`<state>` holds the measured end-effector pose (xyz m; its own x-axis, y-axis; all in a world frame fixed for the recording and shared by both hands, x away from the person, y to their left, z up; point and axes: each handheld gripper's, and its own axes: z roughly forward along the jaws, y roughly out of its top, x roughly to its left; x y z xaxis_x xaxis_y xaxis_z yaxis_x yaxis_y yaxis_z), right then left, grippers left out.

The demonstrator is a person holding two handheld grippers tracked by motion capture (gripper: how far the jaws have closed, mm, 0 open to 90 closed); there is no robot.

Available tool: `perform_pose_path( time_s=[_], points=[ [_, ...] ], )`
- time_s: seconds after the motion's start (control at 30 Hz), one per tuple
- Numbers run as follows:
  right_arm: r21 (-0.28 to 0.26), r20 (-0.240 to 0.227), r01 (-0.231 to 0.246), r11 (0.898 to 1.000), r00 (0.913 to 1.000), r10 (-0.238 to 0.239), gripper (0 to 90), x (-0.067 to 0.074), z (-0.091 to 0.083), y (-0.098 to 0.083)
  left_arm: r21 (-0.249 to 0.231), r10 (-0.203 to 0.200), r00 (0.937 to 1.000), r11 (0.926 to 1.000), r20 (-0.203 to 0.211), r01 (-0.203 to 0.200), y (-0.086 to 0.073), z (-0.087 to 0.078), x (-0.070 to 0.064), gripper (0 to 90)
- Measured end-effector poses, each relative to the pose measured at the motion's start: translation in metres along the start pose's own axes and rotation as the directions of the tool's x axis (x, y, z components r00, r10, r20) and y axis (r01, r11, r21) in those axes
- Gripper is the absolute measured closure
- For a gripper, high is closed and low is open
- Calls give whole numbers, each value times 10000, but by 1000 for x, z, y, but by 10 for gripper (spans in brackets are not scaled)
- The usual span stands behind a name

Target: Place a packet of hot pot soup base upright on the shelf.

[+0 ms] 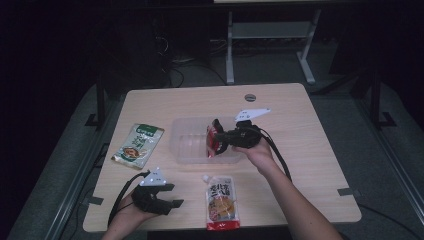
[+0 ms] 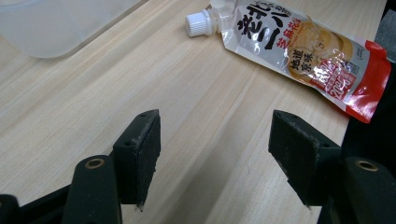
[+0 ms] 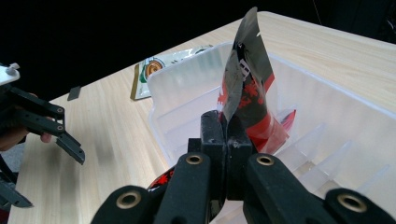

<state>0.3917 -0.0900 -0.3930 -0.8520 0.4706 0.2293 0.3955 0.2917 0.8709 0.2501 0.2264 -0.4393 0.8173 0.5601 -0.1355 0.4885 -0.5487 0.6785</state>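
My right gripper (image 1: 218, 142) (image 3: 226, 122) is shut on a red and black packet (image 1: 213, 138) (image 3: 246, 88), which it holds upright inside the clear plastic bin (image 1: 184, 142) (image 3: 327, 107) at mid table. My left gripper (image 1: 174, 205) (image 2: 215, 140) stands open near the table's front left edge, its jaws wide apart over bare wood with nothing between them. To its right lies a red and white spouted pouch (image 1: 221, 200) (image 2: 303, 51), flat on the table, its white cap (image 2: 196, 24) pointing toward the bin.
A green and white packet (image 1: 138, 144) (image 3: 161, 67) lies flat left of the bin. The bin has ribbed dividers on its floor. Bare wooden table (image 1: 300, 125) stretches to the right and behind the bin. A grey grommet (image 1: 250, 97) sits near the far edge.
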Motion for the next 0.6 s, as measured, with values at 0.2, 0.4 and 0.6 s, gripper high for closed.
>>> perform_pose_path(
  time_s=[0.2, 0.4, 0.6],
  points=[
    [14, 91, -37, 10000, 10000, 37, 851, 0, 2, -1, 115, 73, 10000, 9999, 18, -73, 0, 0, 0, 337],
    [-17, 122, -77, 10000, 9999, 77, 741, 1, 1, 0, 150, 108, 9999, 9998, 21, -108, 0, 1, 0, 337],
    [-185, 138, -326, 9993, 9994, 329, 592, 4, -5, 3, 182, 201, 9998, 9996, -4, -201, 0, 1, 1, 337]
  ],
)
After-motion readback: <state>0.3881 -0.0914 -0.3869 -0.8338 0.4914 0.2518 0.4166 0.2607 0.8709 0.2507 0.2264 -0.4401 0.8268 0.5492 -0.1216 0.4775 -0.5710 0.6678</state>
